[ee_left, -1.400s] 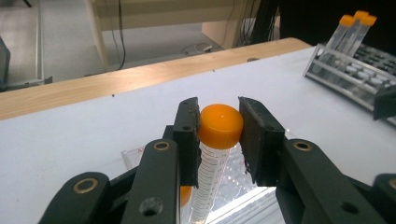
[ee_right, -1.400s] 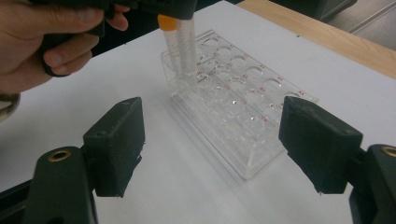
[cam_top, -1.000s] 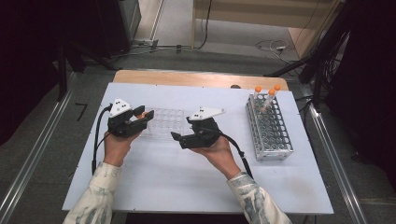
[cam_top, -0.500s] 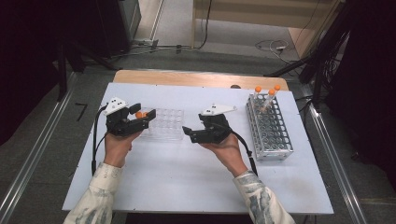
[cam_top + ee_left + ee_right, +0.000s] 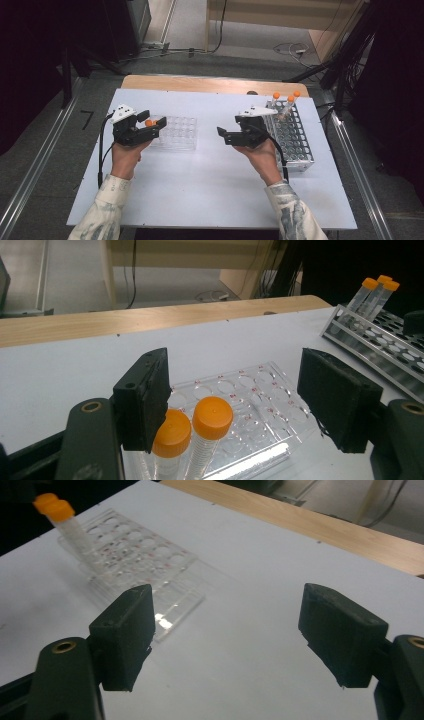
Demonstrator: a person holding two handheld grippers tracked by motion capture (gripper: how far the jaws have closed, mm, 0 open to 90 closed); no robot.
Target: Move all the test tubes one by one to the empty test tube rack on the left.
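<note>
In the high view the left gripper (image 5: 152, 129), its jaws just opened, hovers left of centre over two orange-capped tubes (image 5: 148, 122) in the clear rack (image 5: 177, 132), while in its own view the right gripper (image 5: 225, 630) gapes empty at the frame's bottom.

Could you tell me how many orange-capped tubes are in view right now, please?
5: two orange-capped tubes stand in the clear rack by the left tongs; three stand in the metal rack.

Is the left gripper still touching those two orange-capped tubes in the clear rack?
Cannot tell. In the left gripper view the left gripper has just opened, but one pad overlaps a tube; the other pad stands clear.
</note>
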